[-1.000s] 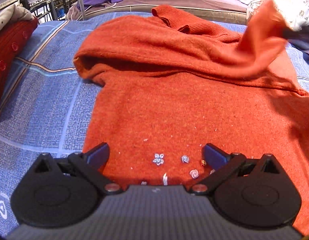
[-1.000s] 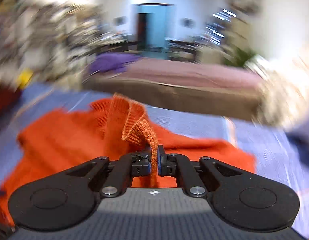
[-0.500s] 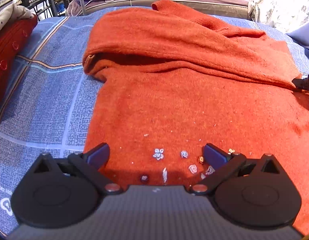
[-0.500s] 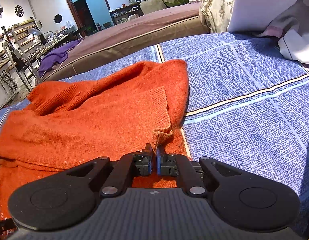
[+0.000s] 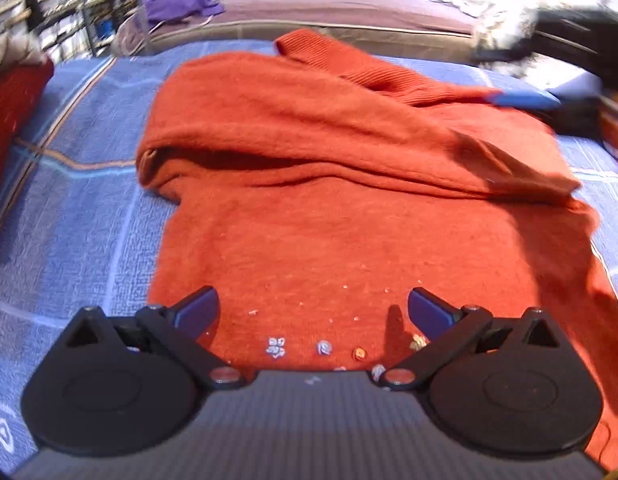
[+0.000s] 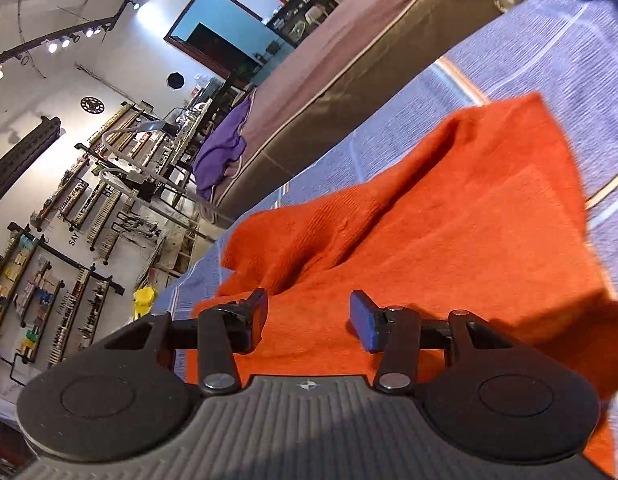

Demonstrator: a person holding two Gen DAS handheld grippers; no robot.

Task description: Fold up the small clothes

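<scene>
- Right gripper [image 6: 309,316] let go of the sleeve cuff; jaws opening, nothing between them, over the orange sweater [image 5: 349,220].
- Left gripper [image 5: 313,312] open above sweater's hem.
- Next: smooth the sleeve flat before folding.

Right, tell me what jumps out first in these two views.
The orange sweater dominates, spread on the blue patterned bedspread with one sleeve folded across its chest. The left gripper hovers open over the hem by small embroidered flowers. The right gripper is opening, nothing between its jaws, with the sweater beneath it and a purple cloth on the brown couch behind.
</scene>
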